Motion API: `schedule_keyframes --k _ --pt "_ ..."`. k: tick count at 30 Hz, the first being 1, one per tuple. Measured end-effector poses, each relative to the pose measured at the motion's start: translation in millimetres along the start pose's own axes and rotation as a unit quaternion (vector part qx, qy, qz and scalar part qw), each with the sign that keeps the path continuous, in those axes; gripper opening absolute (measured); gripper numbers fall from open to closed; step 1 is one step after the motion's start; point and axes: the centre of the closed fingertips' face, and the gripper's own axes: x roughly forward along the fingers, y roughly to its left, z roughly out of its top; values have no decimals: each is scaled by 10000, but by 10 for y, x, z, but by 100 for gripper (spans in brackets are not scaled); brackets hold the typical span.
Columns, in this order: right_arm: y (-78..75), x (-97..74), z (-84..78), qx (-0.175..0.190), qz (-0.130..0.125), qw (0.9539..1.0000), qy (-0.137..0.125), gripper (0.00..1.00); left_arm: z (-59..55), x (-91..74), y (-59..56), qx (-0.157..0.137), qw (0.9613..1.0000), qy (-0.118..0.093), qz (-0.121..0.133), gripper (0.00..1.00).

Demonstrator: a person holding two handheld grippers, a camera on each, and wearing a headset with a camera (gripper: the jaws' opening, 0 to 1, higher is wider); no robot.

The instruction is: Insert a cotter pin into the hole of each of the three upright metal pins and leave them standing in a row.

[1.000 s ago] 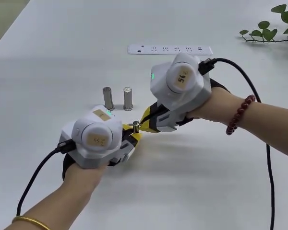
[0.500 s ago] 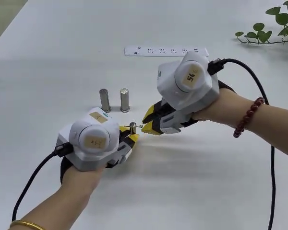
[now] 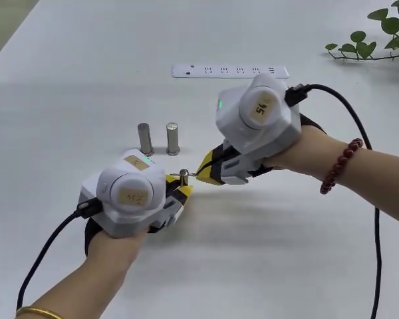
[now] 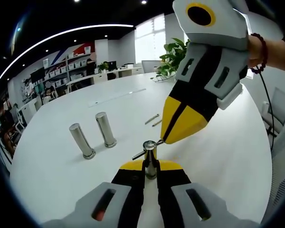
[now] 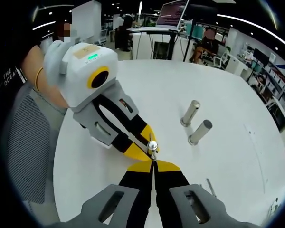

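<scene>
Centrally, left tool (image 3: 181, 189) clamps metal pin (image 4: 150, 157), right tool (image 5: 153, 165) pinches cotter pin (image 4: 138, 155)

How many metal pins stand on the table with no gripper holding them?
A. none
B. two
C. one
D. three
B: one free metal pin and a second free pin stand side by side on the table, while the left gripper is shut on the third pin and the right gripper holds a cotter pin at its top.

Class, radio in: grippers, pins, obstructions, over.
Left gripper shut on metal pin. Right gripper shut on cotter pin, through its hole. Two bare pins stand behind. Nothing obstructing.
</scene>
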Motion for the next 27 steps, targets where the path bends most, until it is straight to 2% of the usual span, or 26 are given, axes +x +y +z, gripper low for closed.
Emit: schedule_keyframes --k 9,16,22,24,25,27 --pt "-14 8 59 32 -12 9999 -103 0 1 3 -3 0 10000 -7 14 6" --pt "6 3 45 81 6 9999 -112 0 0 3 -4 -10 10000 -12 19 6" --pt "16 -4 -5 262 -36 9996 -115 1 -1 5 -2 -10 10000 -9 30 6" --pt "2 -20 0 487 -114 9985 -227 3 -2 5 2 -43 10000 -1 62 6" --pt "1 -32 37 749 -127 9963 -404 5 0 6 3 -31 10000 -3 78 5" --pt "-5 -63 37 923 -172 9944 -480 8 -1 4 3 -41 10000 -7 84 5"
